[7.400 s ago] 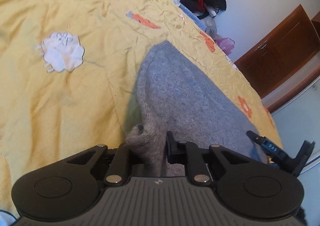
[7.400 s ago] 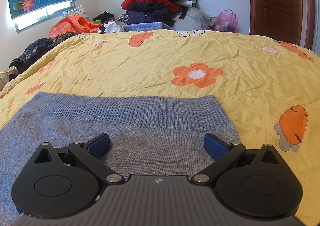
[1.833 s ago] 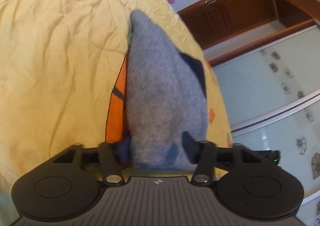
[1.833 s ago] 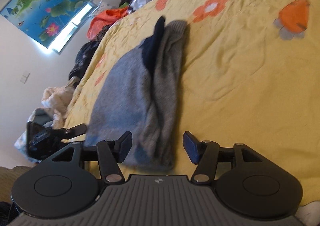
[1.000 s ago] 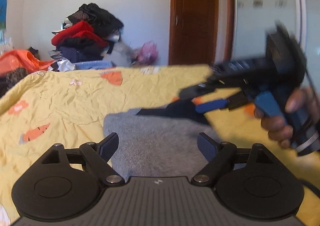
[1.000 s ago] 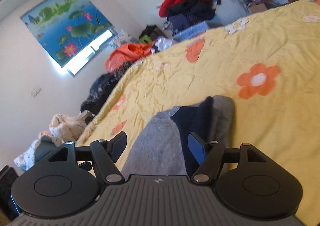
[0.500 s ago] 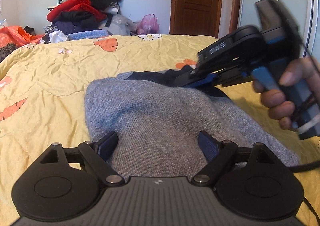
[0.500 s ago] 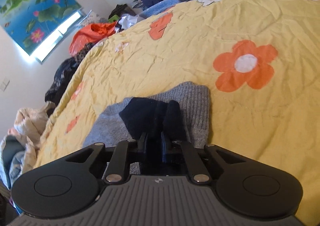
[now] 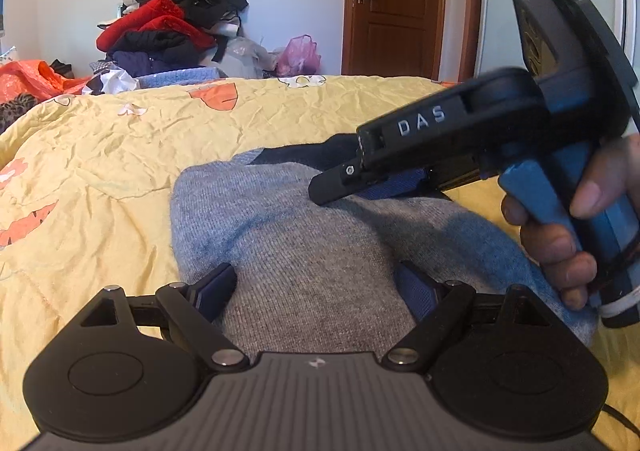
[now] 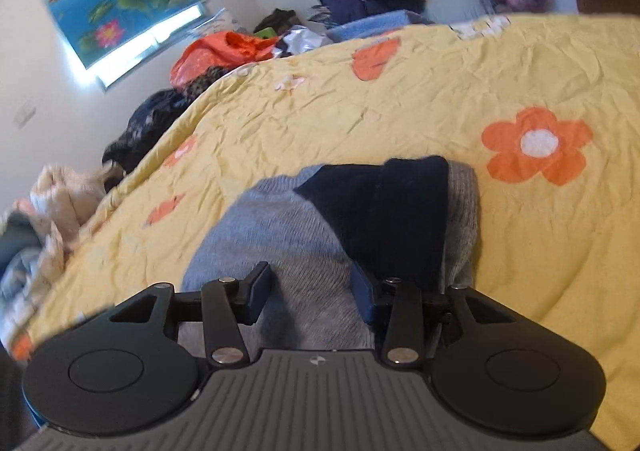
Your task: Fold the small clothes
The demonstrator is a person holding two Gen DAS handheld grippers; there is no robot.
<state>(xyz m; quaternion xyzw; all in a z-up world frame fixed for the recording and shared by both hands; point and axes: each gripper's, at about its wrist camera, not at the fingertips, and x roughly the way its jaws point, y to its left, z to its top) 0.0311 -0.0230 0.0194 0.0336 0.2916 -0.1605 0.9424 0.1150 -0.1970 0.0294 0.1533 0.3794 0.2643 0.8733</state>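
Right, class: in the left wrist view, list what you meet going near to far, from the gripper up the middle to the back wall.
left gripper → grey sweater → yellow floral bedspread → pile of clothes

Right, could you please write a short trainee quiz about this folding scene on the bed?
1. True or false: the left gripper has its jaws shut on the folded grey knit garment.
2. What lies under the garment? A) wooden floor B) yellow flowered bedspread C) glass table
3. Fill in: the right gripper has its jaws ___ over the garment's dark navy part.

Key: 1 false; 2 B; 3 open.
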